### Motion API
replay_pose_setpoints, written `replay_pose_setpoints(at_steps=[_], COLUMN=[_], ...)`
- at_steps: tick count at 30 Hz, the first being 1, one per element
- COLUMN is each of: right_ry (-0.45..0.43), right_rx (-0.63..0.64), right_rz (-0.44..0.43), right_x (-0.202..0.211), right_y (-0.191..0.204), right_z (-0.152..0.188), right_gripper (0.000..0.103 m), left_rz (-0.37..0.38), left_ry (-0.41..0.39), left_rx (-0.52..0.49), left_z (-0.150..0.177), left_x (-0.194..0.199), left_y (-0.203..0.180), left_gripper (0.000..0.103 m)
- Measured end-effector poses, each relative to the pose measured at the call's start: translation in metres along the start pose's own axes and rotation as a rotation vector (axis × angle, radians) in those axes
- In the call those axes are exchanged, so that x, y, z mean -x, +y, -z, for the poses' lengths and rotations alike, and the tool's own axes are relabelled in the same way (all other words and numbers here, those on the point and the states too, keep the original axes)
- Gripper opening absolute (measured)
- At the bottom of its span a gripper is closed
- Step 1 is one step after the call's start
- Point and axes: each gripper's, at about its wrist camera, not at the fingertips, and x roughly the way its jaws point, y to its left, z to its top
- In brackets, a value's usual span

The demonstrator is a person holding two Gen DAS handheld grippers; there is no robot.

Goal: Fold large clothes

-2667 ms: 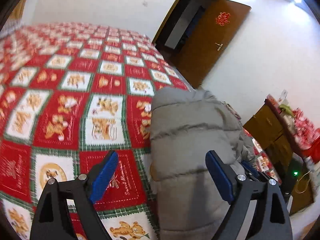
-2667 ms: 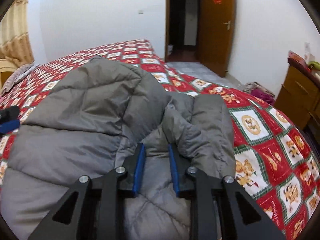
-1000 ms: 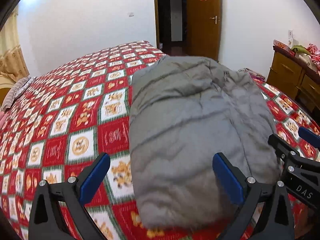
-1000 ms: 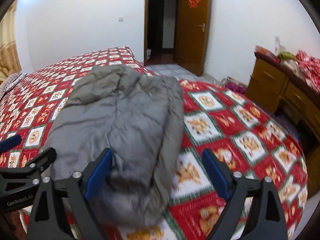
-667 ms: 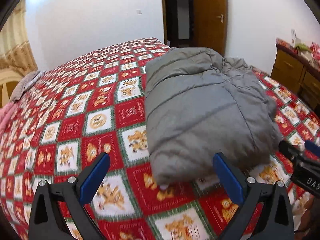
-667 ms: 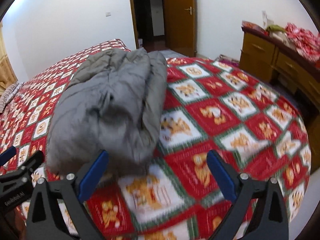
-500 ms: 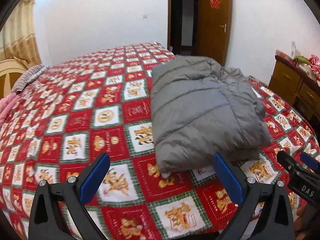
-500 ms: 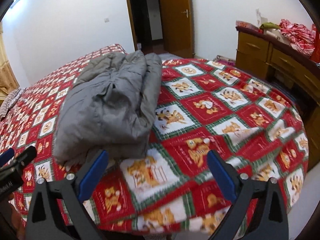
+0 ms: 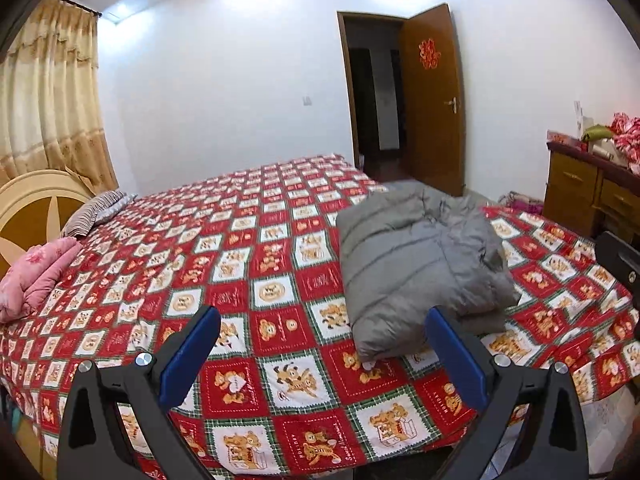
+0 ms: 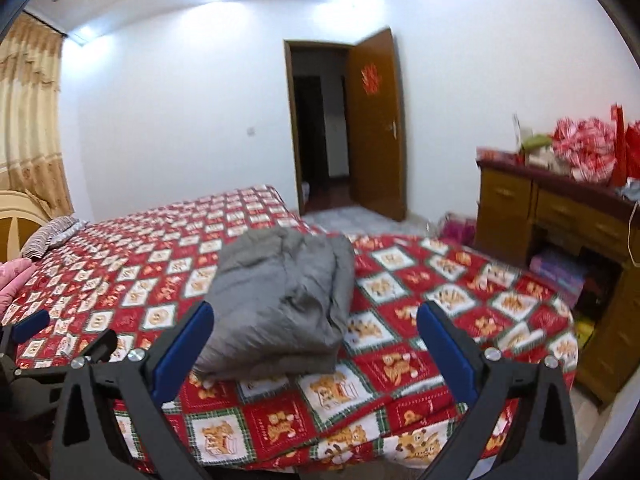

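Folded grey puffer jacket (image 9: 416, 264) near the bed's (image 9: 240, 248) foot corner, left tool (image 9: 322, 354) and right tool (image 10: 314, 350) both wide, holding nothing

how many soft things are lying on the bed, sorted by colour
grey: 1, the folded puffer jacket
pink: 1, the bundled quilt by the headboard
striped grey: 1, the pillow
total: 3, all on the red patterned bedspread; both tongs, left and right, are open and hold nothing

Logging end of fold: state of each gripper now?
Left gripper: open, holding nothing.
Right gripper: open, holding nothing; the grey down jacket lies on the bed.
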Motion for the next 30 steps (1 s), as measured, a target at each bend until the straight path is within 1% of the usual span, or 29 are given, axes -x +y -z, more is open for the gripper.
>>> replay_pose_setpoints(at_steps=[3,8,12,18,30], right_ry=[-0.033,-0.076,-0.070,-0.051,-0.046], right_rx=[-0.001,-0.022,-0.044,-0.046,-0.047], right_rz=[-0.021,-0.001,-0.006,-0.011,-0.016], right_x=[0.010,0.015,0.012,0.009,0.009], right_y=[0.004,-0.002,-0.005,-0.005,-0.004], right_z=[-0.003,-0.003,-0.002,0.002,0.001], right_gripper=[0.103,0.103,0.103,0.103,0.103], left_rz=[-0.004,0.000,0.012,0.016,0.021], left_ry=[-0.020,-0.045,-0.048,-0.033,-0.026], left_rx=[0.015,0.031,0.041,0.033,0.037], left_z=[-0.004,-0.006,-0.006,-0.004,-0.003], left_x=[0.009,0.017,0.019,0.016,0.014], left_y=[0.002,0.003,0.003,-0.001,0.000], left_gripper=[0.102,0.102,0.102,0.102,0.102])
